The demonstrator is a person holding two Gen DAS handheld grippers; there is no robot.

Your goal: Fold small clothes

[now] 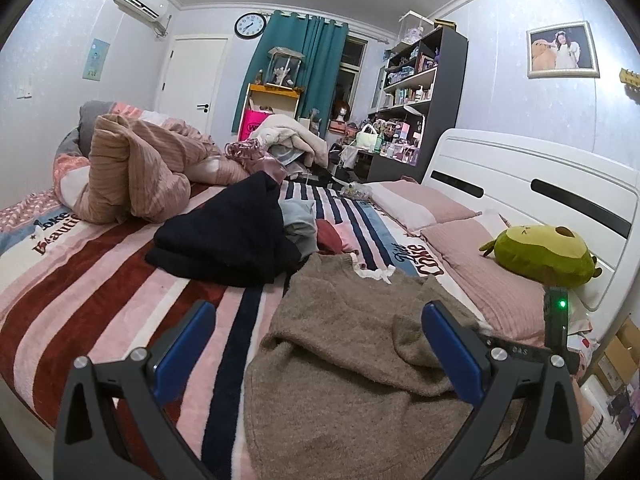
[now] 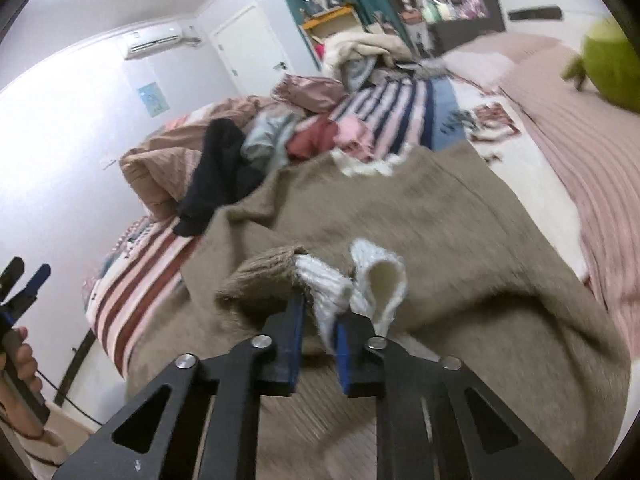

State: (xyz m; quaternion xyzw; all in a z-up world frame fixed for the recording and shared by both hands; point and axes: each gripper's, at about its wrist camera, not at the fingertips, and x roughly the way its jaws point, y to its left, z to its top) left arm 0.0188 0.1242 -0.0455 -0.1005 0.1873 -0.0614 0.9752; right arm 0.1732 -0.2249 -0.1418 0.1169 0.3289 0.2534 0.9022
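Observation:
A brown knit sweater with white trim lies spread on the striped bed, partly rumpled. My left gripper is open and empty, held just above the sweater's near part. In the right wrist view the sweater fills the middle. My right gripper is shut on the sweater's sleeve end, pinching the white cuff and lifting it above the sweater body. The left gripper shows at the far left edge of that view, held in a hand.
A pile of clothes lies behind the sweater: a black garment, grey, red and pink pieces. A pink quilt is bunched at the left. Pink pillows and a green plush lie by the white headboard.

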